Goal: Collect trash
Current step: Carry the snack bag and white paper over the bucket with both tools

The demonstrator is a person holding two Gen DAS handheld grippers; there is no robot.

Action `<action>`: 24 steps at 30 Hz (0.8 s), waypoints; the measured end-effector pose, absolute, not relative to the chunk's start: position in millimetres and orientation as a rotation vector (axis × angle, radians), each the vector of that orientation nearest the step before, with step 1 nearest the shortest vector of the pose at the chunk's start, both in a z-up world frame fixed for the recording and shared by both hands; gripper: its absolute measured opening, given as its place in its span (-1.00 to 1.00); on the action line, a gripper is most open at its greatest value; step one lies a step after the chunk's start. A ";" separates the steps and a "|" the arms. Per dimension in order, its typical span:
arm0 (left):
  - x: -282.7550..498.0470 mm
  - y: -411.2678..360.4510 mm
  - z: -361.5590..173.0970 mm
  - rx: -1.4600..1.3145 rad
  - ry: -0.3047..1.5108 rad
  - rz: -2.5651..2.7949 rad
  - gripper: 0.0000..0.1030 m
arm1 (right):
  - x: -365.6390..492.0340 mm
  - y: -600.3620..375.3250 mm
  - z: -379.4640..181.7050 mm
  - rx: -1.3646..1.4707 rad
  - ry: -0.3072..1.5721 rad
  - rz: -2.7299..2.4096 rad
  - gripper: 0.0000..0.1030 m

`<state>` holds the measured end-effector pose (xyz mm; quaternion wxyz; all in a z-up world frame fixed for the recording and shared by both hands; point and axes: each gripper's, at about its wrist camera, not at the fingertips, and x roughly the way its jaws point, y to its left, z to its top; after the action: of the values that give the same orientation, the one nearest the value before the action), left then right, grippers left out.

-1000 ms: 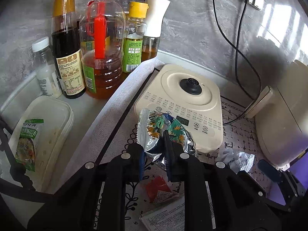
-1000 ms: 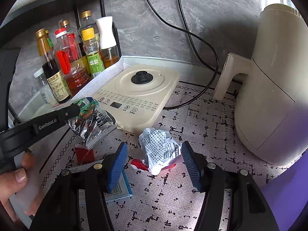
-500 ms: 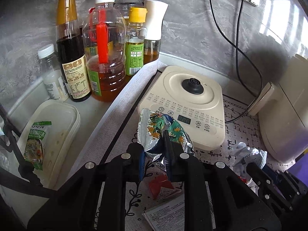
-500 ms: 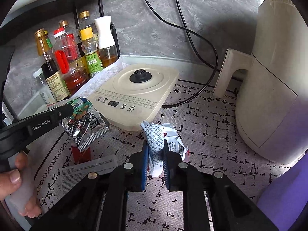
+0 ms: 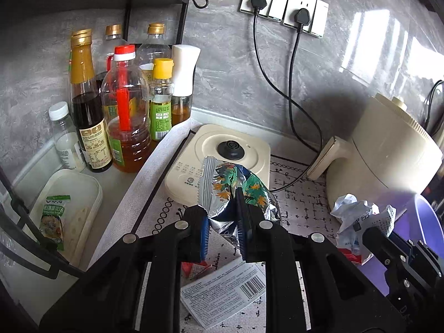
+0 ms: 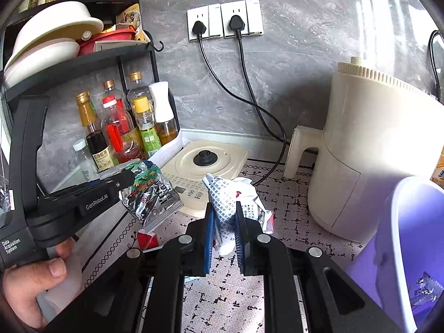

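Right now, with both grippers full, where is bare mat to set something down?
Bare mat lies between the kettle base, the cream appliance and the purple bin. Crowded: bottles far left; a leaflet and red packet nearer.

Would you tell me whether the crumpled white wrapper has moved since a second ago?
Yes. The crumpled white wrapper, clamped in the right gripper, has risen off the mat, now overlapping the cream base.
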<state>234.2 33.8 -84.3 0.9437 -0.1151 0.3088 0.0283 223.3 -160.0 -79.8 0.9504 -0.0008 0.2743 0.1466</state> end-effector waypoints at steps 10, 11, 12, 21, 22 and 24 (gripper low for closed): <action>215.7 6.6 -48.0 -0.220 0.542 -0.084 -0.67 | 180.1 -183.4 -46.4 0.033 0.464 0.187 -0.71; 214.5 3.6 -45.0 -0.220 0.535 -0.098 -0.67 | 175.7 -185.9 -43.1 0.033 0.452 0.174 -0.70; 214.3 0.6 -42.0 -0.220 0.529 -0.112 -0.67 | 172.1 -188.6 -39.7 0.033 0.441 0.160 -0.70; 216.1 -47.9 -19.7 -0.216 0.493 -0.265 -0.67 | 145.2 -229.8 -17.5 0.031 0.378 -0.005 -0.69; 216.1 -55.4 -17.6 -0.211 0.489 -0.284 -0.67 | 142.3 -236.4 -16.1 0.034 0.374 -0.028 -0.69; 215.3 -71.7 -14.2 -0.197 0.483 -0.325 -0.67 | 137.7 -250.5 -14.4 0.043 0.369 -0.075 -0.67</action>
<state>215.3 -71.7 -14.2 0.9531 -0.0971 0.2376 -0.1601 137.7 -250.5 -14.4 0.9821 0.0212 0.1834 -0.0375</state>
